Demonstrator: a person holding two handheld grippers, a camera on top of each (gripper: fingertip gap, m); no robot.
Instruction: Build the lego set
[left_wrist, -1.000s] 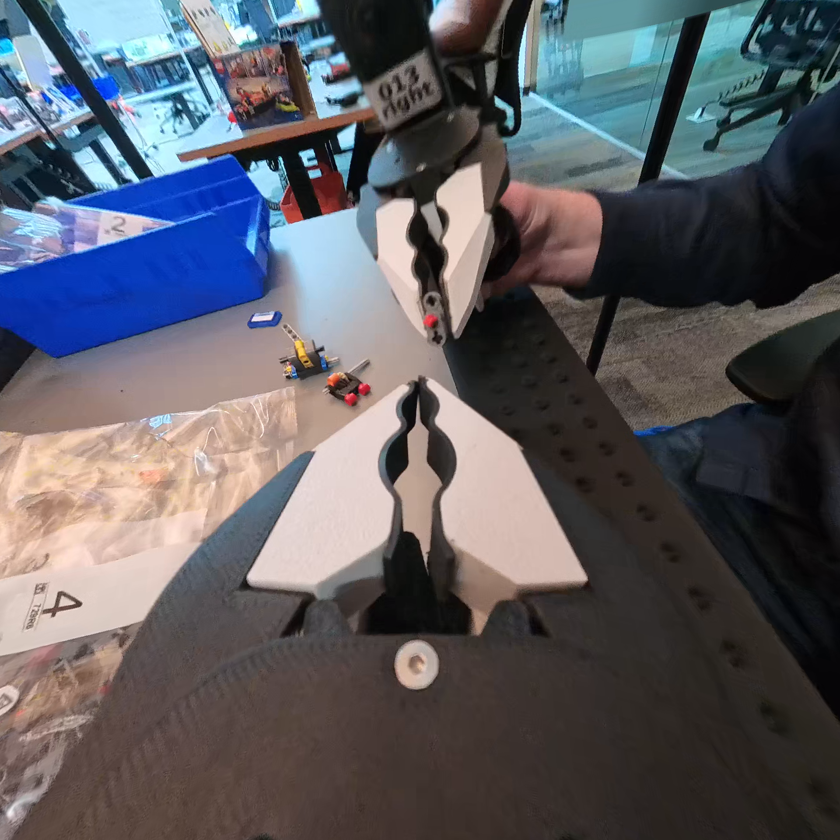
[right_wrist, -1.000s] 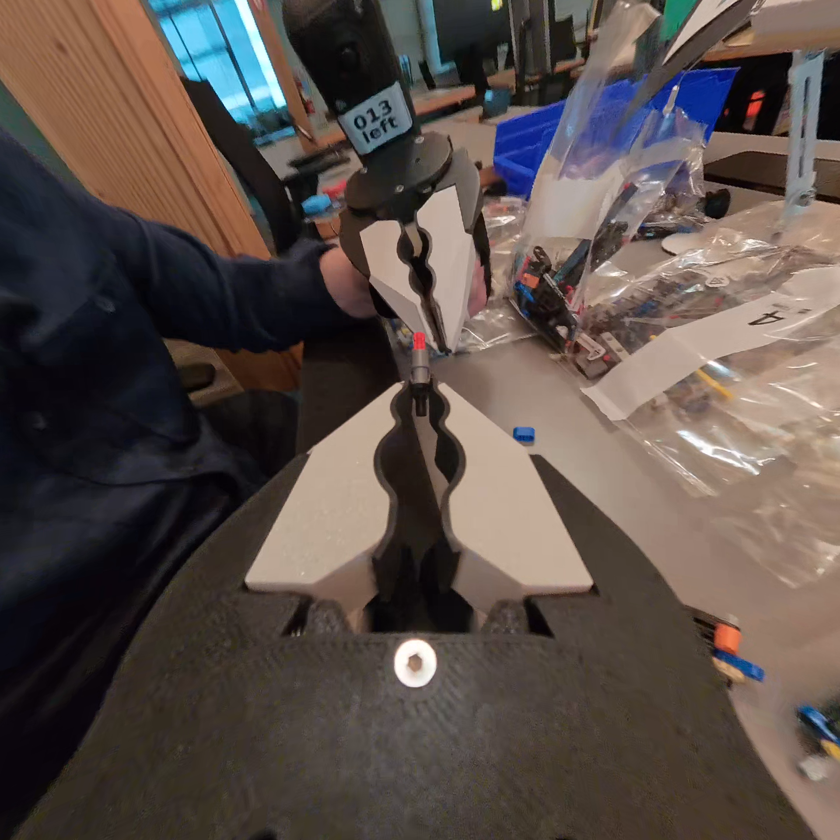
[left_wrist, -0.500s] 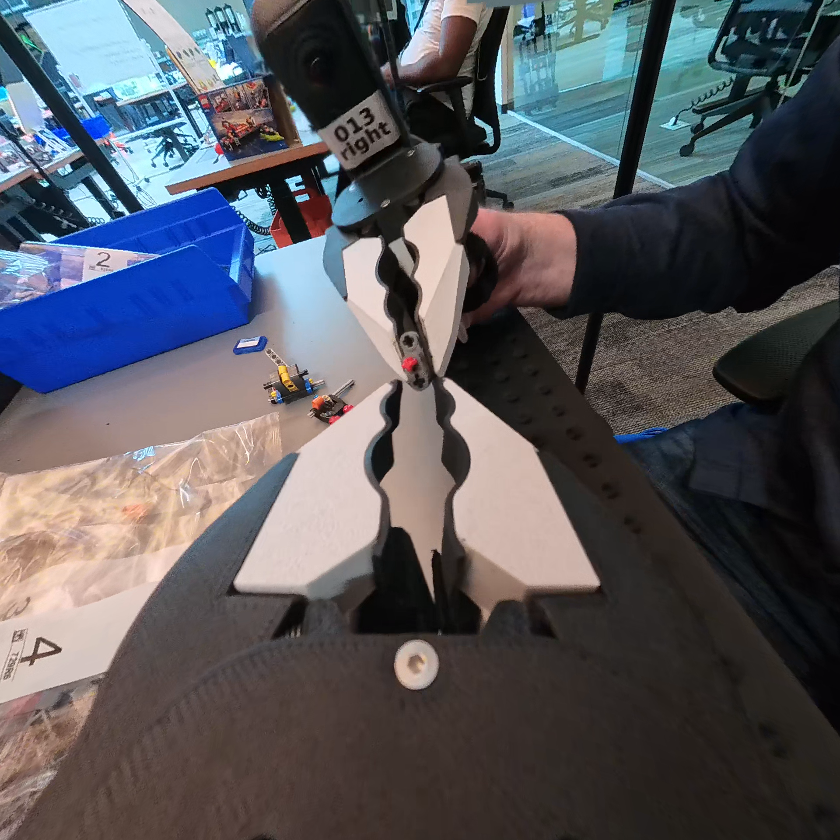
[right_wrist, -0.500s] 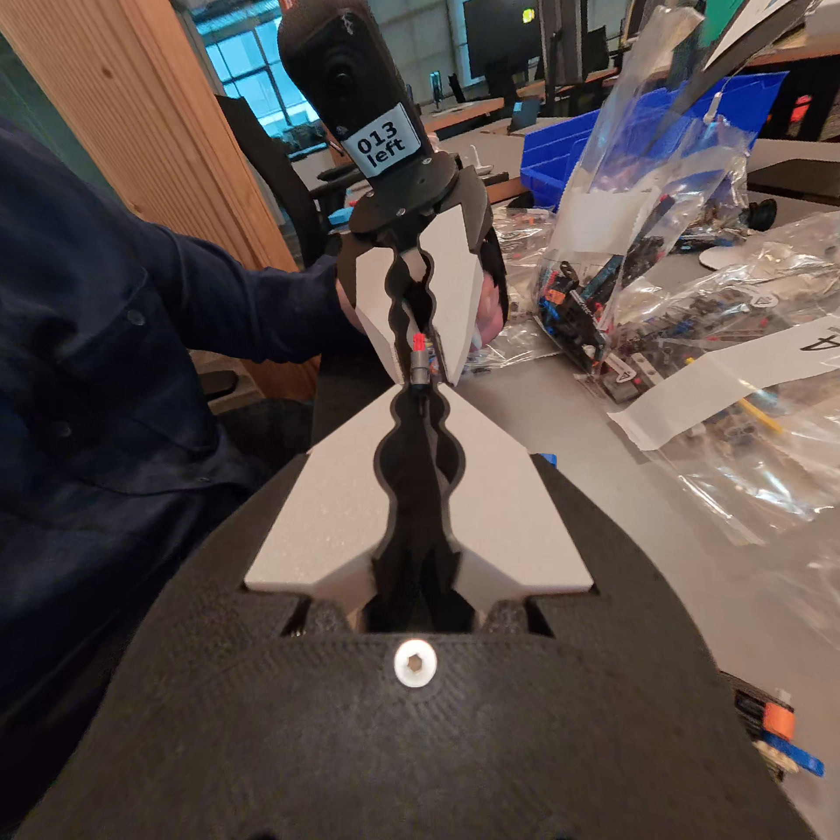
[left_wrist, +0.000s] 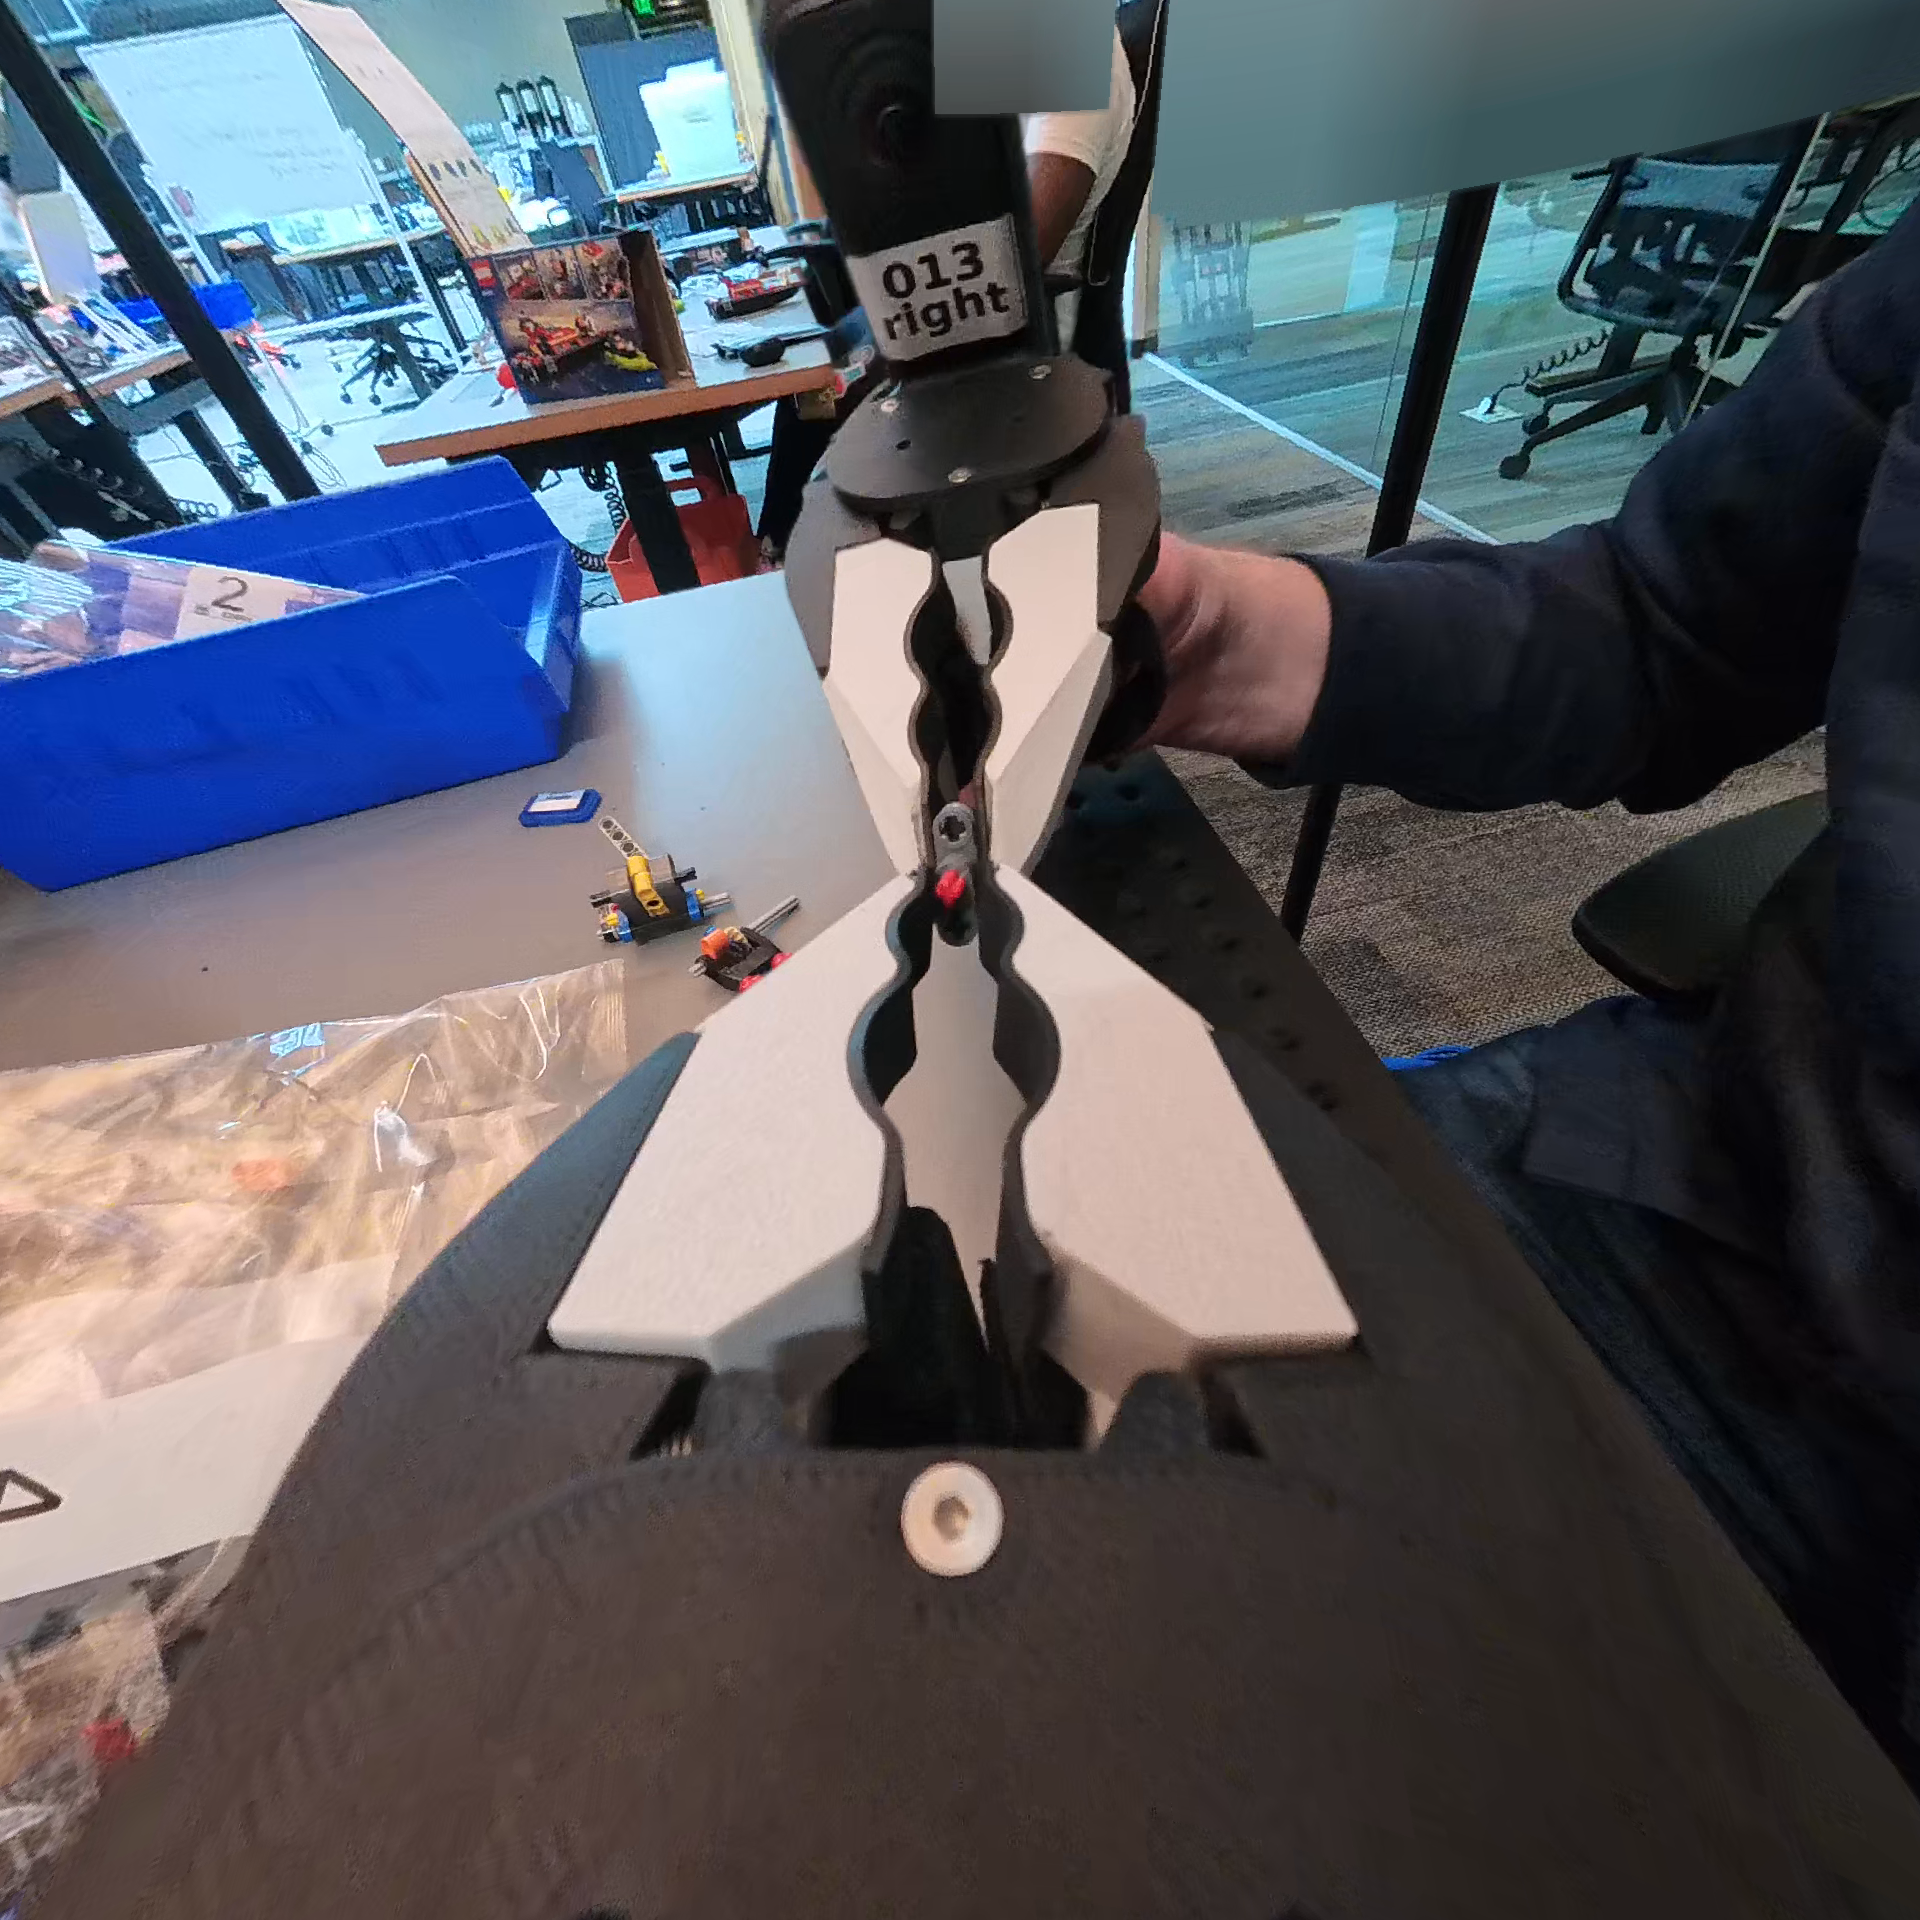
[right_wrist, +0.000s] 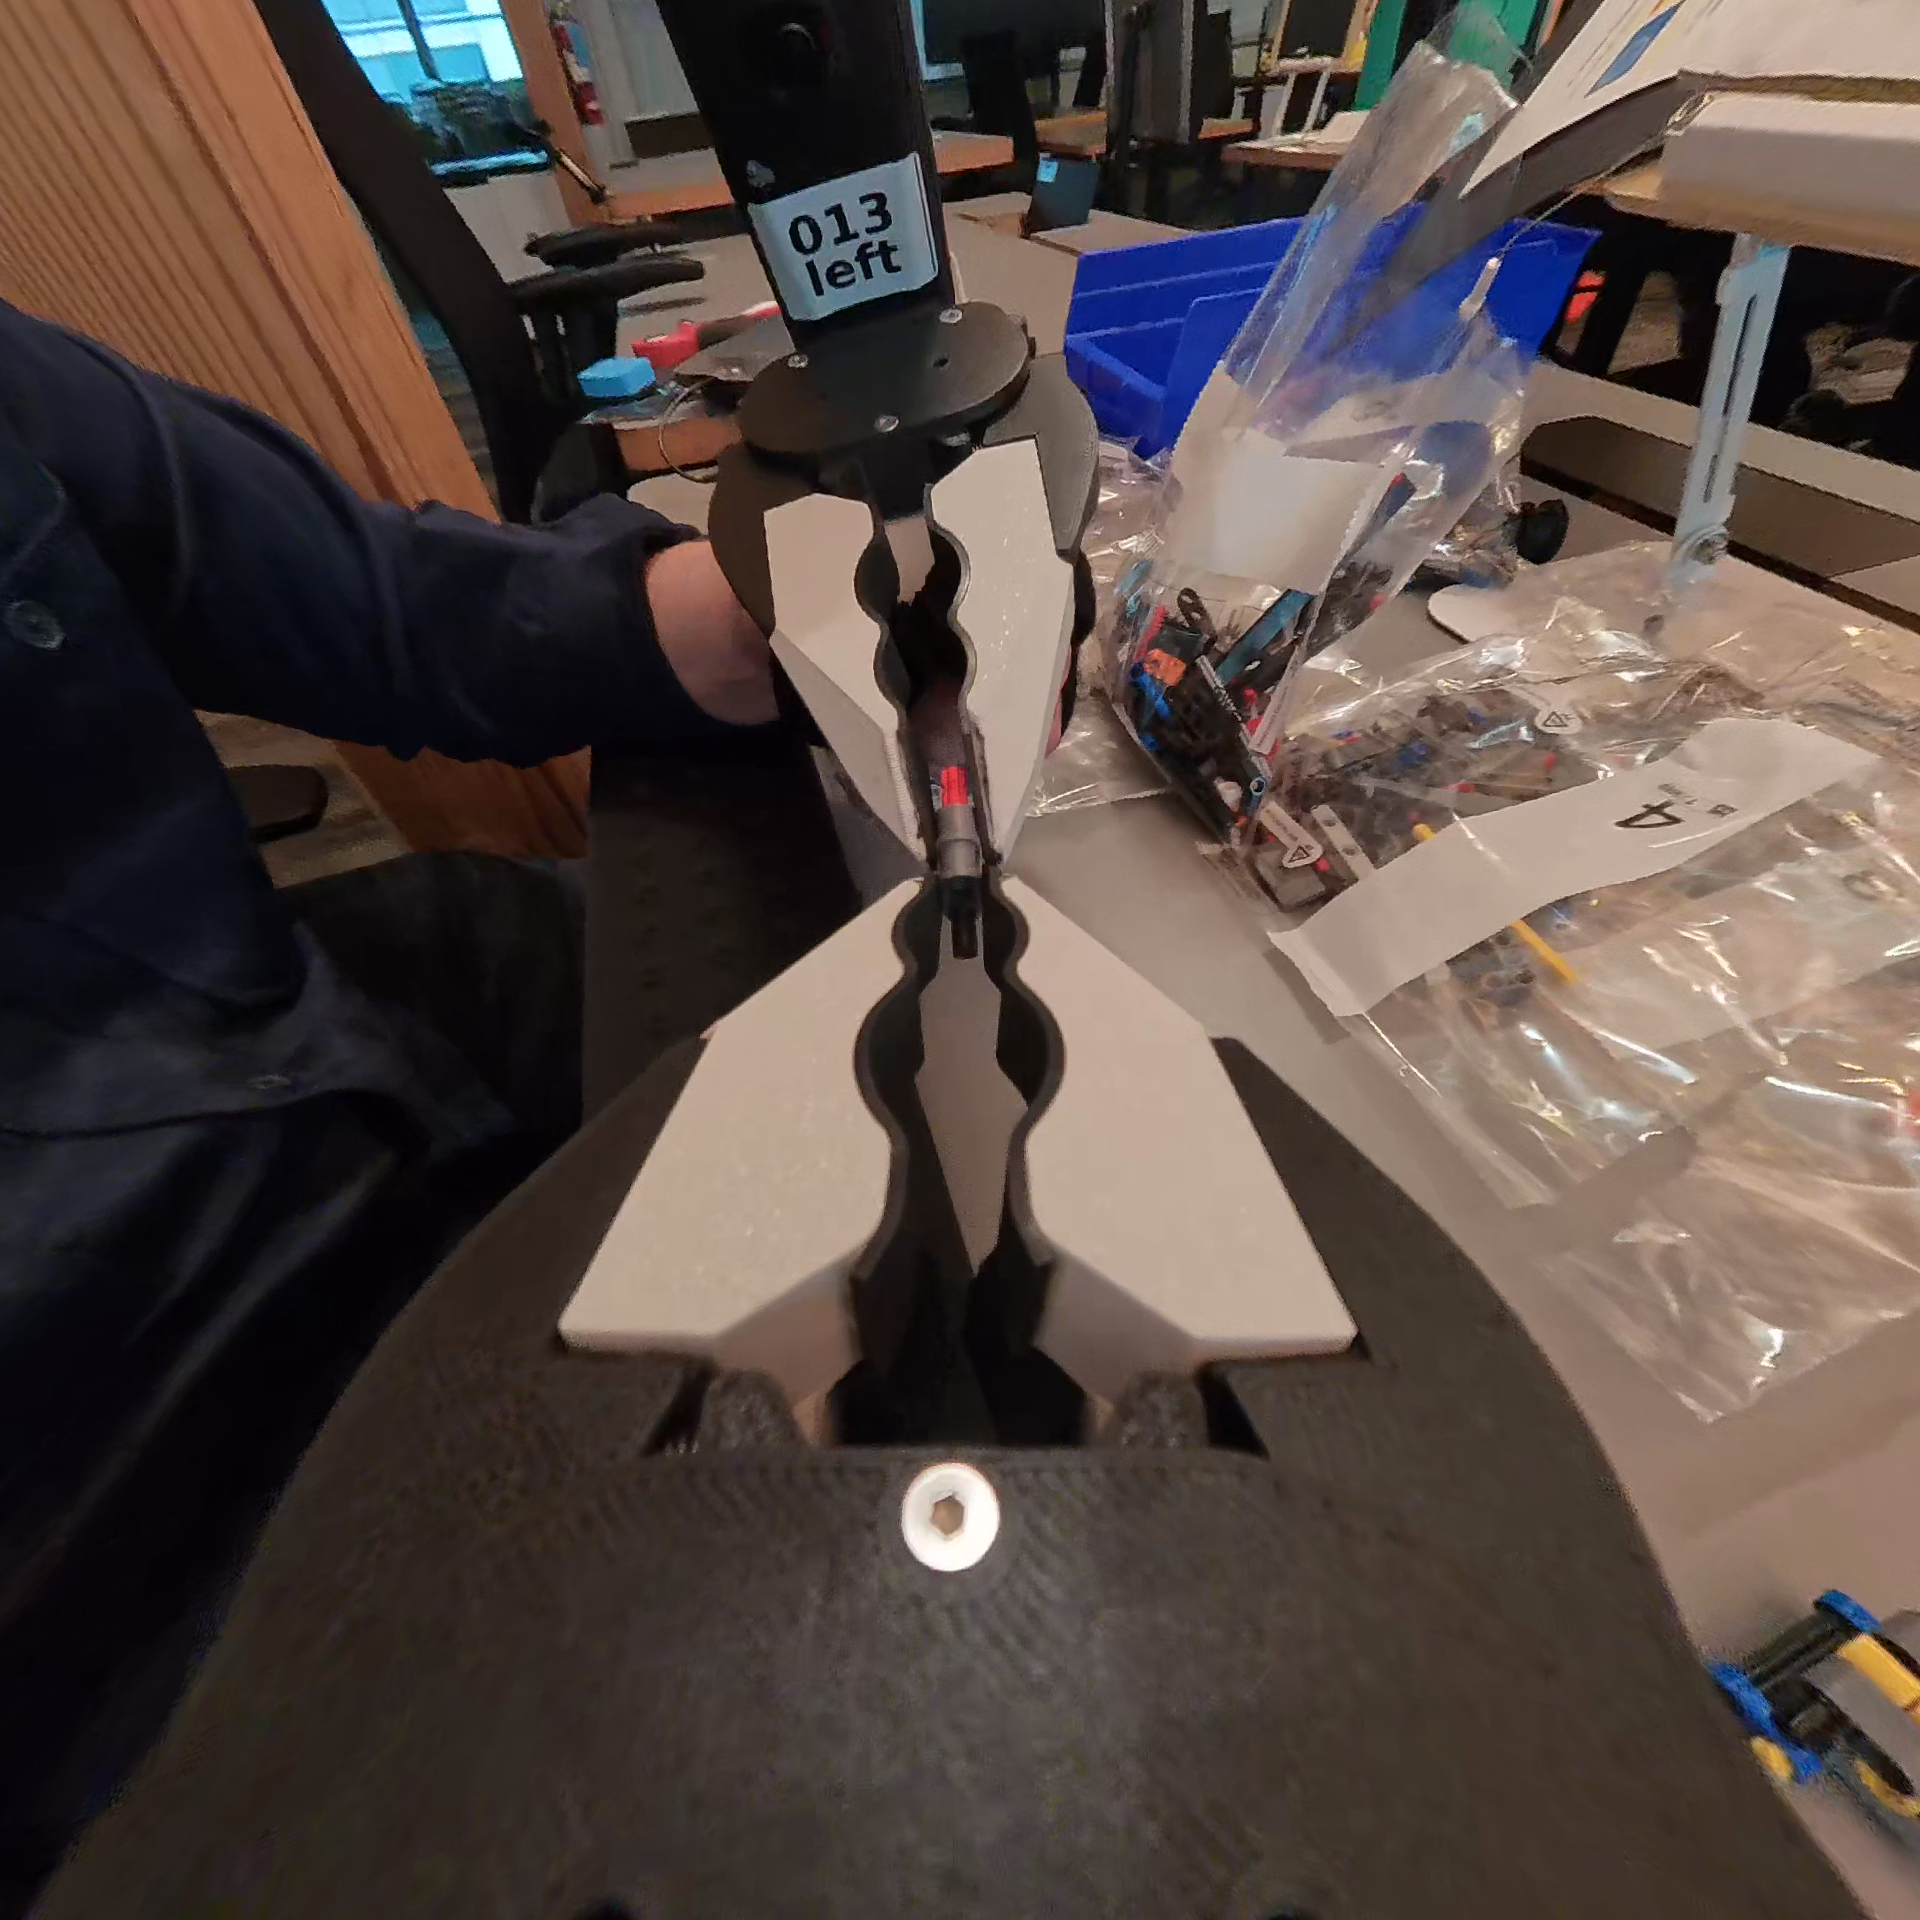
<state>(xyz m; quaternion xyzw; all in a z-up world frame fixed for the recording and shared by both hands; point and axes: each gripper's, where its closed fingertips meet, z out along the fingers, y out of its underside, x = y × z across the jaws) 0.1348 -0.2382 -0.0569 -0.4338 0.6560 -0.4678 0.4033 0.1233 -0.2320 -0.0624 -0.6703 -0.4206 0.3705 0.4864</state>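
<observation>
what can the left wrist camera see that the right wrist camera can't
Only the left wrist view shows the flat blue tile and the small red-wheeled lego assembly on the grey table. Only the right wrist view shows the upright clear bag of lego parts. Both show the left claw and right claw meeting tip to tip around the grey-and-red lego pin piece.
</observation>
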